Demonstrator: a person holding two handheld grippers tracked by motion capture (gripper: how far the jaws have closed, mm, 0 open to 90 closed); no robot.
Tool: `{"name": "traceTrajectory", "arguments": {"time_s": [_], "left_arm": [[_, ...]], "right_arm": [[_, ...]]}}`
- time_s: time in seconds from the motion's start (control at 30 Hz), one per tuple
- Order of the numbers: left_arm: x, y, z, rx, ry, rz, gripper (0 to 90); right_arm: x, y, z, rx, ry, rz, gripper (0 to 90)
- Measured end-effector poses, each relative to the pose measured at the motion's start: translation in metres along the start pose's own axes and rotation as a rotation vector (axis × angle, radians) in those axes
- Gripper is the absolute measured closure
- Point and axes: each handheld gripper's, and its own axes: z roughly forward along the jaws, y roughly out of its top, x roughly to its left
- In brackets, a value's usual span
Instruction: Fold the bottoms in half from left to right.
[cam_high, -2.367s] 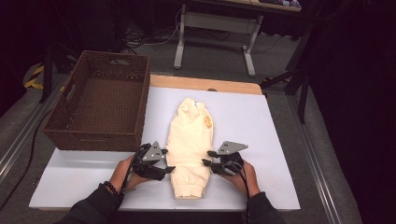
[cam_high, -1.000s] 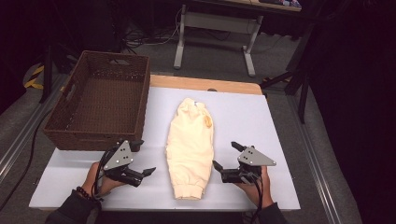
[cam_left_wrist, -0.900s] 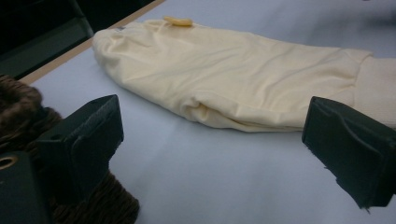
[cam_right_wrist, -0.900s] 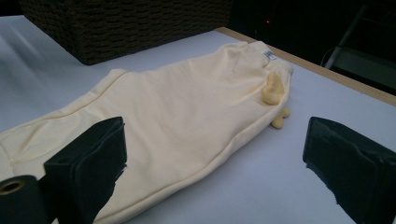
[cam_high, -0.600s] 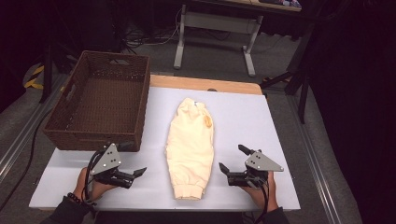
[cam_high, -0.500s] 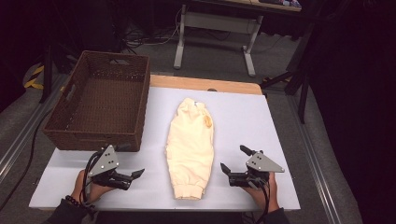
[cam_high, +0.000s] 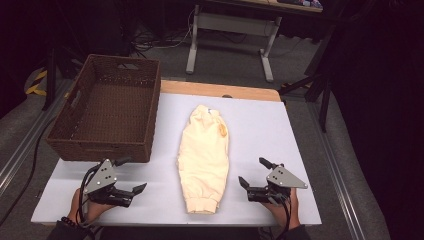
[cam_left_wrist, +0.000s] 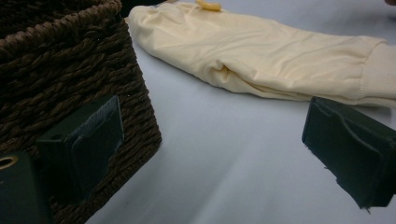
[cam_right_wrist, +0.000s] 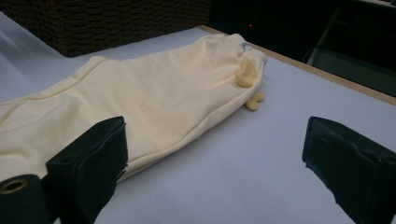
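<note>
Cream-coloured garment, folded lengthwise into a narrow strip, lies along the middle of the white worktop, its ribbed hem towards the person and its neck end, with a small yellow trim piece, pointing away.

Going from left to right: the woven brown basket stands on the far left part of the worktop, open and with nothing visible inside, close beside the garment but apart from it; it looks like the place meant for the finished fold. In front of the basket's near corner the left gripper hovers low over the sheet, its fingers spread wide and holding nothing; the left gripper view shows the basket wall just beside one finger and the garment's hem across the gap.

Next comes the garment itself, flat and untouched, both long edges tucked in so the strip is slim enough to fold again or lift.

On the right, the right gripper sits near the hem corner, likewise released, fingers parted and nothing between them; its own view looks along the cloth towards the neck.

Both grippers flank the near end symmetrically, which suggests a two-handed pinch at the hem corners would be the sensible next move.
</note>
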Motion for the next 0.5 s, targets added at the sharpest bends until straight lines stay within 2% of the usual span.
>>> {"name": "traceTrajectory", "arguments": {"time_s": [0.13,0.4,0.5], "left_arm": [[-0.0014,-0.0005,0.0007,0.013,-0.002,0.013,6.9],[0.0008,-0.0026,-0.0003,0.013,-0.002,-0.004,7.1],[0.0005,-0.0033,0.0005,0.023,-0.004,0.004,7.1]], "right_arm": [[-0.0007,0.0008,0.0017,0.005,0.005,0.003,7.7],[-0.0022,0.0018,0.0067,0.007,0.017,0.001,7.7],[-0.0025,0.0016,0.0076,0.011,0.020,0.005,7.8]]}}
